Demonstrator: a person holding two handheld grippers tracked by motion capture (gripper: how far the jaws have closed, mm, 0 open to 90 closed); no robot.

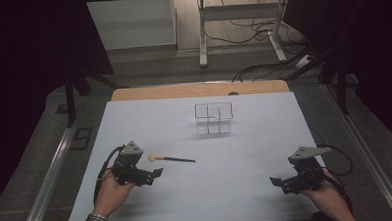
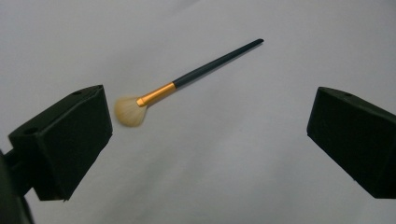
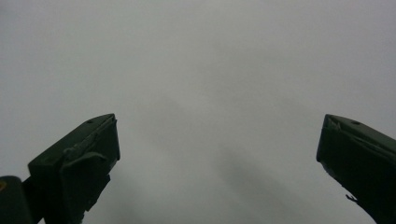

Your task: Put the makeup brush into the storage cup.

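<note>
Makeup brush with a dark slender handle, gold ferrule and pale fluffy head (image 1: 169, 158) lies flat on the white tabletop (image 1: 246, 153), just ahead of the left gripper (image 1: 155, 173). In the left gripper view the same brush (image 2: 187, 81) rests apart from both black fingers (image 2: 65, 140), its head near the left one, its handle pointing away. No lettering can be read on the handle or ferrule. The left gripper's fingers stand wide apart and hold nothing. The right gripper (image 1: 279, 183) sits low near the tabletop's near right corner, its fingers (image 3: 79, 163) also spread wide and empty over bare surface. A clear plastic divided box (image 1: 214, 118) stands toward the far edge, well apart from the brush. Broad open tabletop lies between the brush, the box and the right gripper.
</note>
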